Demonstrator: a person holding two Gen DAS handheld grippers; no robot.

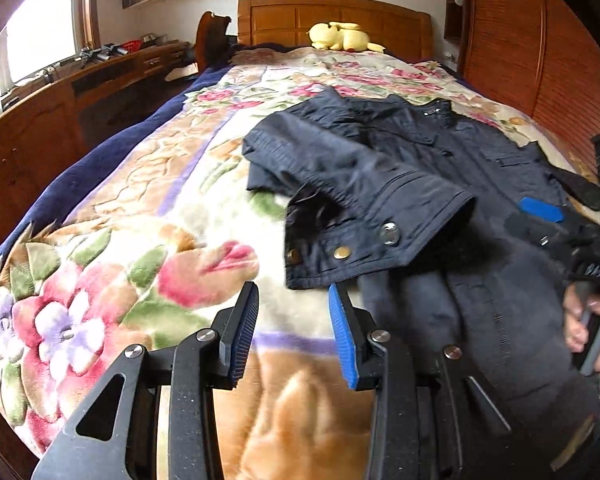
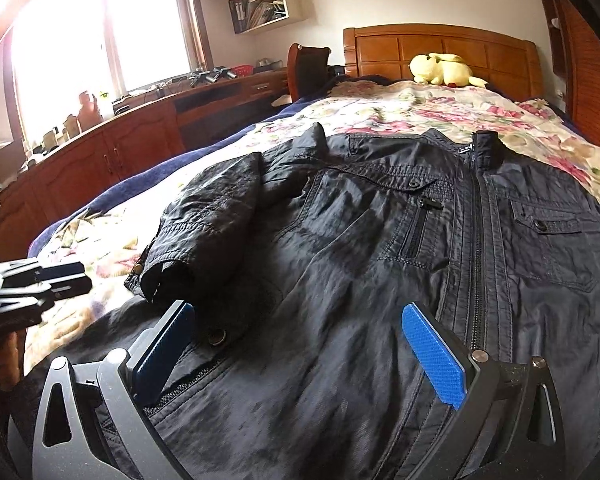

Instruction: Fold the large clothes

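Now, with the dark navy zip-front nylon jacket (image 2: 380, 240) spread on the floral fleece blanket (image 1: 140, 208), I'd slide my part-open, empty left gripper (image 1: 294, 332) under its hem while my wide-open, empty right gripper (image 2: 300, 344) steadies the front.

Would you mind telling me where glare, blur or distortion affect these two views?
Left wrist view: the window is blown out, the floral blanket near the left gripper is motion-blurred, and fisheye bends the wardrobe. Right wrist view: window glare washes the upper left; the jacket is sharp mid-frame.
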